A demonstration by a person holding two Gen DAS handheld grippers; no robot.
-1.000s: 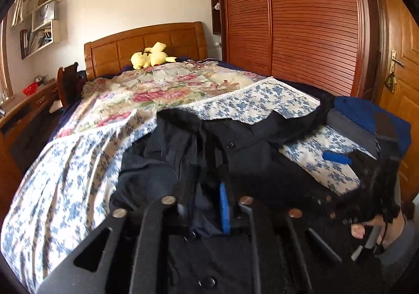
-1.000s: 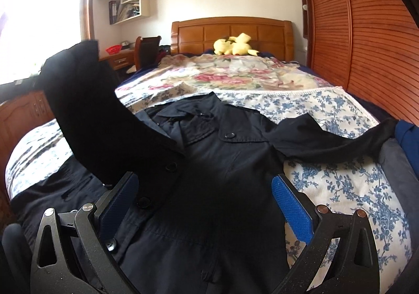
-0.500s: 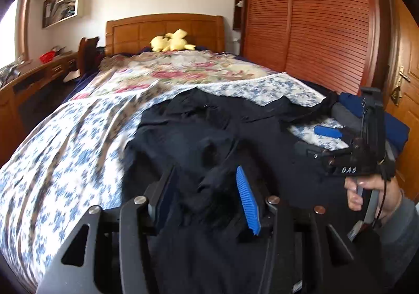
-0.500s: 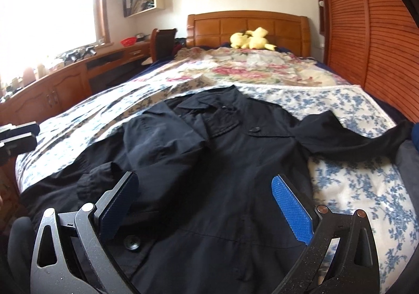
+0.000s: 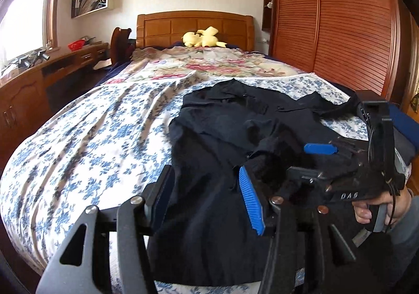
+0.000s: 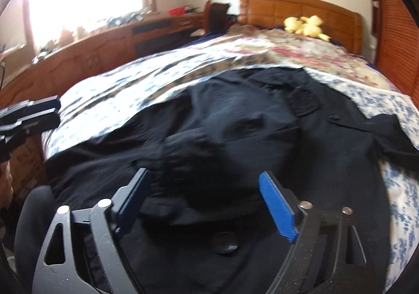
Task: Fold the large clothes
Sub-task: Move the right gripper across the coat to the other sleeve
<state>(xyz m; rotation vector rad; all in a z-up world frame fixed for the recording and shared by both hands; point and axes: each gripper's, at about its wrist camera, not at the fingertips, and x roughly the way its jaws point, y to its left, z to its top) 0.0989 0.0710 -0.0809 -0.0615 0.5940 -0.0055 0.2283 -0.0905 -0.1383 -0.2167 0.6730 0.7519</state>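
Note:
A large black coat (image 5: pixel 235 131) lies spread on the bed, collar towards the headboard. Its left sleeve is folded across the chest (image 6: pixel 199 142); the right sleeve (image 6: pixel 395 134) stretches out to the right. My left gripper (image 5: pixel 207 189) is open and empty above the coat's lower left part. My right gripper (image 6: pixel 204 199) is open and empty, low over the coat's middle near the folded sleeve cuff. It also shows in the left wrist view (image 5: pixel 322 150), held by a hand at the right.
The bed has a blue-flowered sheet (image 5: pixel 91 136) and a pink-flowered quilt (image 5: pixel 209 66). A yellow plush toy (image 5: pixel 201 38) lies by the wooden headboard. A wooden desk (image 5: pixel 39 76) runs along the left; a slatted wardrobe (image 5: pixel 340 32) stands on the right. Dark blue clothes (image 5: pixel 400 121) lie at the right edge.
My left gripper let go of the sleeve, opened and drew back to the left. The sleeve now lies folded across the coat. My right gripper moved lower and left over the coat.

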